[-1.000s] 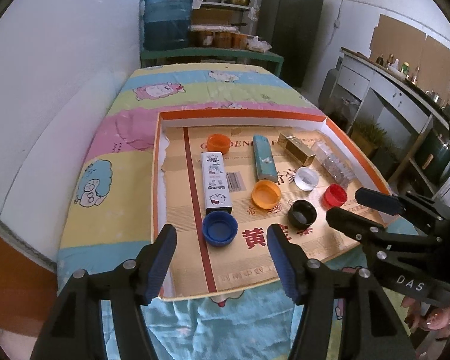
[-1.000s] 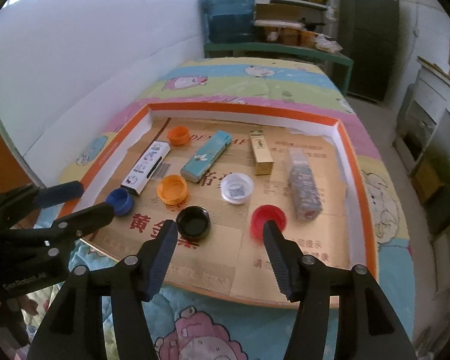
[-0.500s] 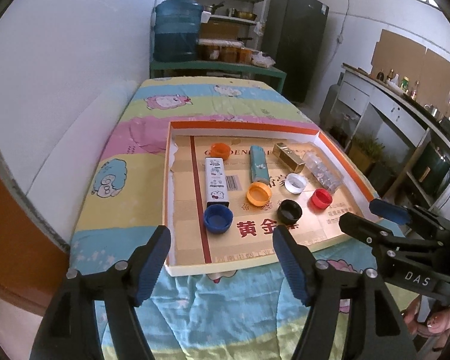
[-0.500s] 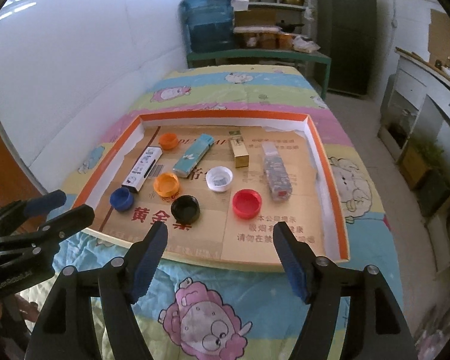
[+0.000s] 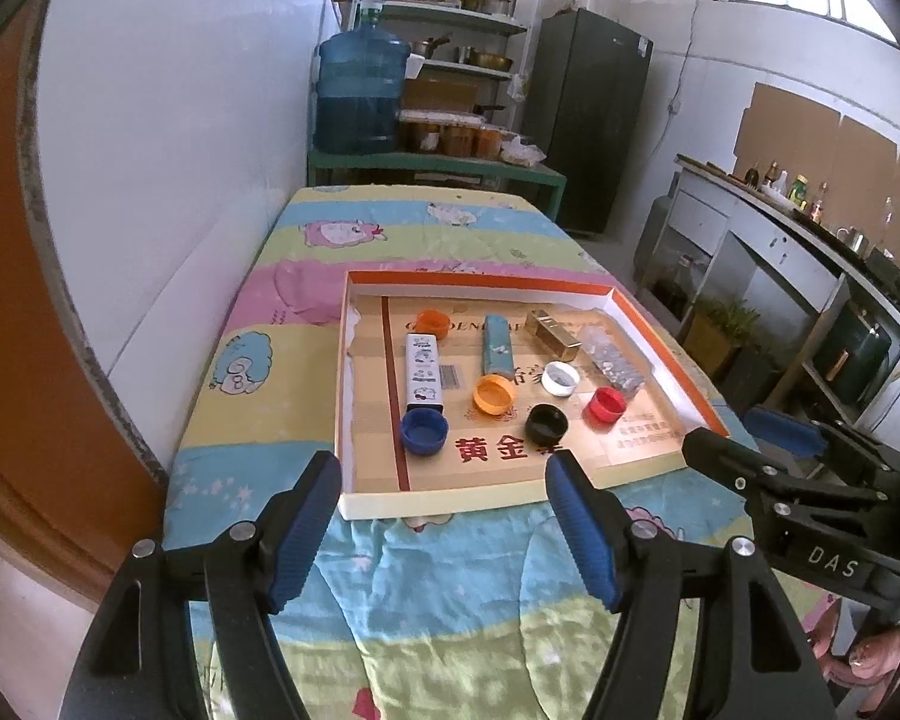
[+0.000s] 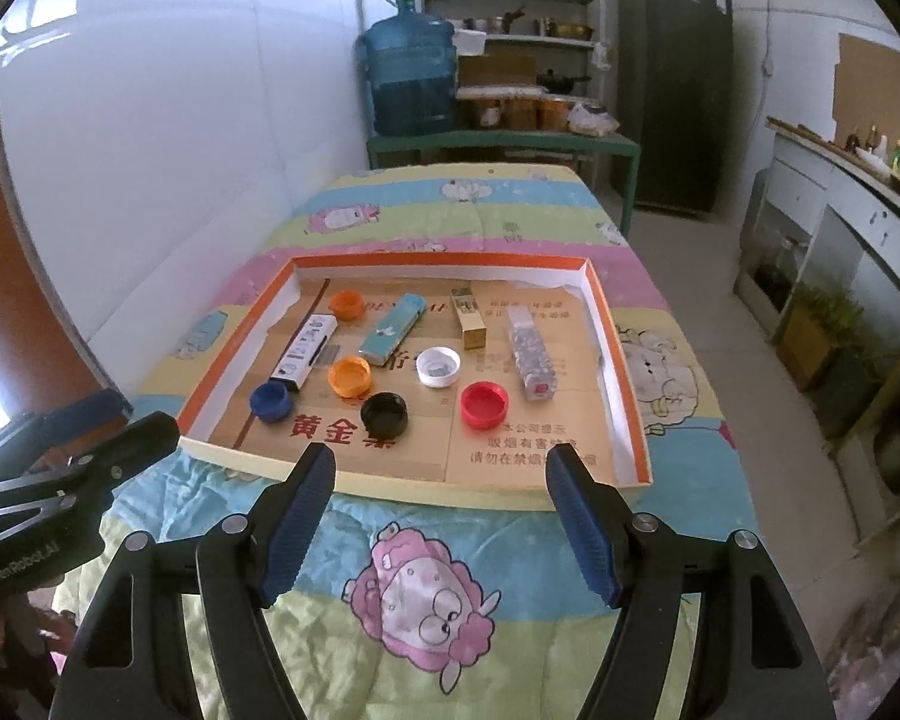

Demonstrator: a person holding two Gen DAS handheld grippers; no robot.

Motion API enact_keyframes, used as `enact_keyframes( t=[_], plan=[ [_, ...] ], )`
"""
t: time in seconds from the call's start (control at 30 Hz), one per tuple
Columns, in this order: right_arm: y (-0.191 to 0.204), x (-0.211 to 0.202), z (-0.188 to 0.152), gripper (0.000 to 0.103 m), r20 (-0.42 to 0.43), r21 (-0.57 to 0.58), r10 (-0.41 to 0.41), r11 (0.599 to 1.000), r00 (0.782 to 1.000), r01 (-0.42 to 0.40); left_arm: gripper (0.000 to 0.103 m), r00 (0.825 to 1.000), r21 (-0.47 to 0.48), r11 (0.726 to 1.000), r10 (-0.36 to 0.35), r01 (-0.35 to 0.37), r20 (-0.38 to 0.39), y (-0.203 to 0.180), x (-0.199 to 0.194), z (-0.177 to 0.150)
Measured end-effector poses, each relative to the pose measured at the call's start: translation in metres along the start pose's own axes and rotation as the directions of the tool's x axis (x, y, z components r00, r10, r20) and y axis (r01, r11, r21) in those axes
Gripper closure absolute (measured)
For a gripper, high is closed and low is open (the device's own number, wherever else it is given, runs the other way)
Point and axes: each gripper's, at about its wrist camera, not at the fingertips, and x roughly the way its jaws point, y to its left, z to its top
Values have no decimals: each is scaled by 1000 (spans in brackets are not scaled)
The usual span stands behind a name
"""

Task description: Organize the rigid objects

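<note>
Your work sits in the shallow cardboard tray (image 6: pixel 624 396) on the cartoon-print bedcover (image 6: pixel 426 600). Inside it, five caps lie open side up in a loose band near the front: blue cap (image 6: pixel 270 401), orange cap (image 6: pixel 349 375), black cap (image 6: pixel 384 414), white cap (image 6: pixel 438 366) and red cap (image 6: pixel 484 404). A second, smaller orange cap (image 6: pixel 346 303) sits alone at the back left. Four slim boxes lie behind the caps: a white printed box (image 6: pixel 306 351) whose near end is just beside the blue cap, a light blue box (image 6: pixel 393 330), a gold box (image 6: pixel 468 318) and a clear patterned box (image 6: pixel 528 354).

Both tools are out over the bedcover, short of the tray's front wall. Your left gripper (image 5: pixel 444 531) stands wide with nothing between its pads, and your right gripper (image 6: pixel 438 519) has the same wide, empty stance.

The layout already looks fairly sorted, so decide first what is out of place; the lone orange cap at the back seems the likeliest candidate. Take one piece per hand. For a cap, come down from above and close across its rim. For a box, grip across its short width, near the middle, so it does not swing. The blue cap and white box are crowded, so approach either from the free side.
</note>
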Motion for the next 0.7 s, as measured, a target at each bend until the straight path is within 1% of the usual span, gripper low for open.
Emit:
enact_keyframes(
  t=[0.43,0.6,0.7],
  plan=[
    [8,-47,-12,29,67,2,-25,1000,997,25,33,996,17,999,33,-34,78,-16,-49,-12],
    [12,-65,-17,29,95,-1,-36,999,995,36,33,993,17,997,67,-69,96,-24,-66,-19],
    [15,-76,-22,29,111,-5,-49,999,993,50,33,987,-9,997,82,-81,137,-26,-83,-25]
  ],
)
